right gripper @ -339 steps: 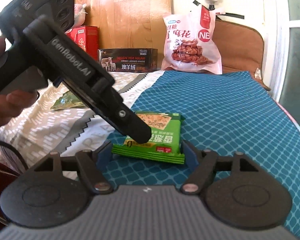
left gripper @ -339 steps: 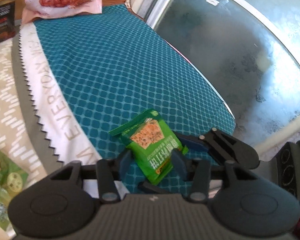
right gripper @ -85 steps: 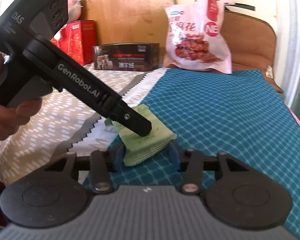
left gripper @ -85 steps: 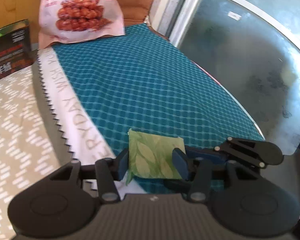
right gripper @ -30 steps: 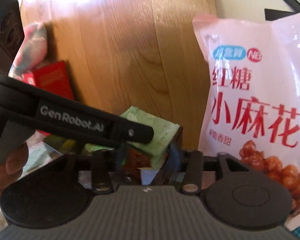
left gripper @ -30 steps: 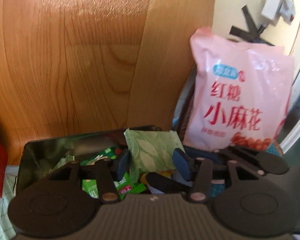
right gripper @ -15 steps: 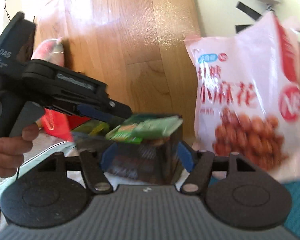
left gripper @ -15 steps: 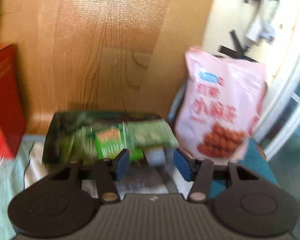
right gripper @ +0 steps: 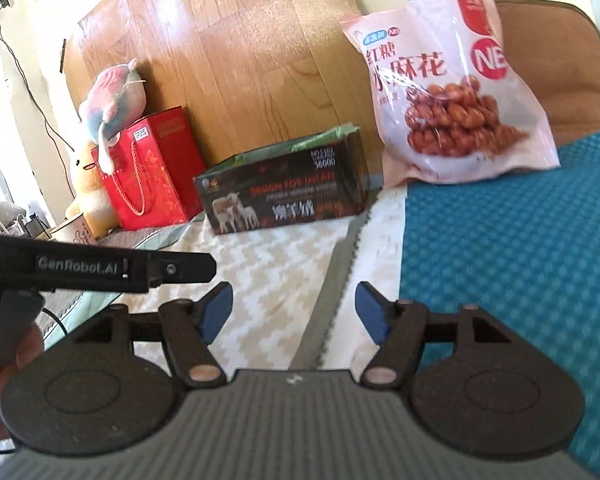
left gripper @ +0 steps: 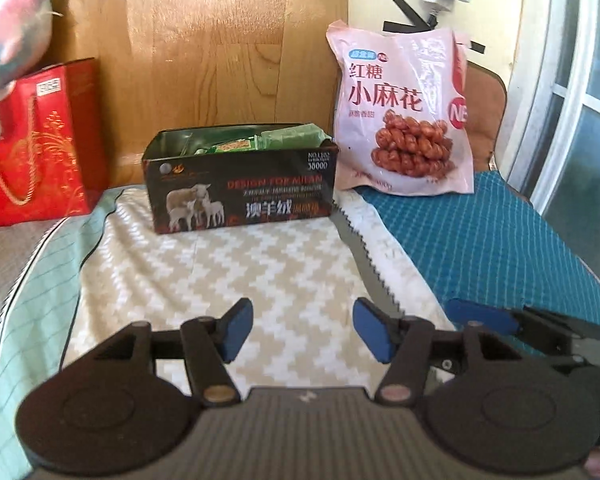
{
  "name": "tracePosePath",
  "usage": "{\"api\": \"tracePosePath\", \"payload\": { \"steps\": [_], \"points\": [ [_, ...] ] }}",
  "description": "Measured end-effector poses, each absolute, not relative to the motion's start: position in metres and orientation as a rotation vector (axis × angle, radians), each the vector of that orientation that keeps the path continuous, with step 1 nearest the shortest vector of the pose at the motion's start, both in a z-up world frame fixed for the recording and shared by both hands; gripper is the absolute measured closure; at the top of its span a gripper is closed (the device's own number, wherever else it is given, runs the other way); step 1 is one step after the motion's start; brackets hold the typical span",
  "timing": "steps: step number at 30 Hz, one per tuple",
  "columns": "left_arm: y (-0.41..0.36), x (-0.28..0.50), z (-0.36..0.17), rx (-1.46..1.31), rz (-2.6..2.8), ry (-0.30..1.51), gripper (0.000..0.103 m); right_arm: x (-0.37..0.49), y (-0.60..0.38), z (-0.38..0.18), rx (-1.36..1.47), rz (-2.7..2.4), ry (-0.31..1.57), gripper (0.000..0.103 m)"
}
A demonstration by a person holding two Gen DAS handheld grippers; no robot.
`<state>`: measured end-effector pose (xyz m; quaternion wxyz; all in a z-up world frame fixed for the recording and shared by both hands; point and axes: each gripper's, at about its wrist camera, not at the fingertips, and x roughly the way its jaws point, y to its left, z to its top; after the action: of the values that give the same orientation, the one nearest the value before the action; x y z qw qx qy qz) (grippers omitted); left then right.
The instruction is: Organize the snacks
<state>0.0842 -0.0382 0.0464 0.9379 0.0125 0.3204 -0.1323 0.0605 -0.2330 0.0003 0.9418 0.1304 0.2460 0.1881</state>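
Black box (left gripper: pixel 242 192) with green packets (left gripper: pixel 260 140), pink snack bag (left gripper: pixel 404 108), red gift bag (left gripper: pixel 40 144), teal checked cloth (left gripper: pixel 496 240), beige zigzag blanket (left gripper: pixel 220 272)

The box (left gripper: pixel 240 188) sits on the bed (left gripper: pixel 260 280) up against the headboard (left gripper: pixel 200 40), with snack packets (left gripper: pixel 260 140) inside it. Right of it a big snack bag (left gripper: pixel 404 112) leans upright, gift bag (left gripper: pixel 36 148) off to the left with a plush toy (left gripper: pixel 8 52) on top.

Both grippers, empty, held side by side.
Left gripper (left gripper: pixel 302 330): jaws opening, nothing between, angled downward. Right gripper (right gripper: pixel 294 312): jaws parted, empty, just beside the left; hand (right gripper: pixel 4 364) gripping left handle.
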Motion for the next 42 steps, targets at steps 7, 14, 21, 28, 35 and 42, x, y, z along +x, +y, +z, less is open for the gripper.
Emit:
{"api": "tracePosePath", "payload": {
  "steps": [7,14,21,28,35,42],
  "points": [
    [-0.033,0.043,0.034,0.001,-0.236,0.65,0.037,0.022,-0.222,-0.006,0.26,0.337,0.482,0.032],
    [-0.018,0.015,0.027,-0.023,-0.18,0.633,0.033,0.0,-0.215,-0.007,0.218,0.331,0.455,0.032],
    [-0.007,-0.003,0.026,-0.017,-0.145,0.612,0.031,0.002,-0.227,-0.01,0.279,0.316,0.469,0.032],
    [-0.008,-0.015,0.016,0.026,-0.125,0.59,0.021,0.008,-0.249,-0.017,0.413,0.28,0.489,0.032],
    [0.002,-0.003,-0.008,0.0,-0.065,0.638,0.017,0.006,-0.245,-0.016,0.394,0.286,0.491,0.032],
    [0.001,0.001,-0.014,0.023,-0.052,0.627,0.008,0.006,-0.235,-0.015,0.344,0.296,0.496,0.03]
  ]
}}
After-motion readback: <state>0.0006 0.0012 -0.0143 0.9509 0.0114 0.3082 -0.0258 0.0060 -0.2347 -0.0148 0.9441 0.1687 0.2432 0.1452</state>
